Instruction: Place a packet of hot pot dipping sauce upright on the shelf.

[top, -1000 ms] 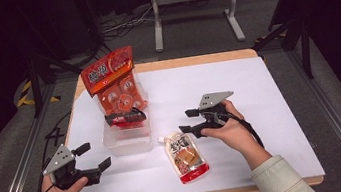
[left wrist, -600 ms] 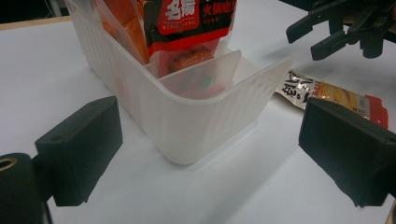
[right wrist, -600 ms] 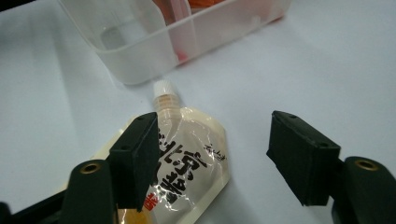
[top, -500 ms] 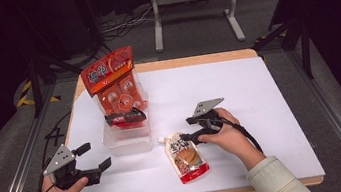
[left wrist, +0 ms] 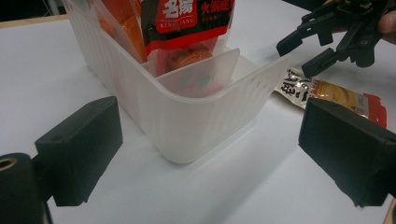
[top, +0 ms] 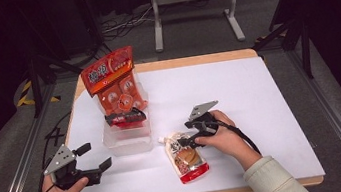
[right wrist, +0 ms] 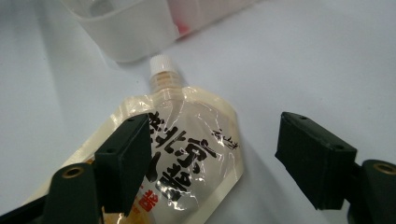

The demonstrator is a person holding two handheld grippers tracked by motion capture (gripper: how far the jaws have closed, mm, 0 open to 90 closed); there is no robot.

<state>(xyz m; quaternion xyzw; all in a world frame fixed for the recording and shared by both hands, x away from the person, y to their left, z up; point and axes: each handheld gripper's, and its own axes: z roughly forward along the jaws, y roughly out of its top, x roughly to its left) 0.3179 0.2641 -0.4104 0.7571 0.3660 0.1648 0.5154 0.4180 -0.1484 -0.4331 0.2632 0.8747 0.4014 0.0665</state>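
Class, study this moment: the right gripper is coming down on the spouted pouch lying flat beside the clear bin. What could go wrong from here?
1. The right gripper, jaws just opening, straddles only part of the flat spouted pouch; closing might pinch film and slip.
2. The clear bin sits close to the cap; a nudge could push the pouch against it.

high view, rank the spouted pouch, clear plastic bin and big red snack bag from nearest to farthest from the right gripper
1. spouted pouch: lying flat on the table right under the right gripper, between its open fingers.
2. clear plastic bin: to the gripper's left, just past the pouch's cap.
3. big red snack bag: standing in the bin's far end.
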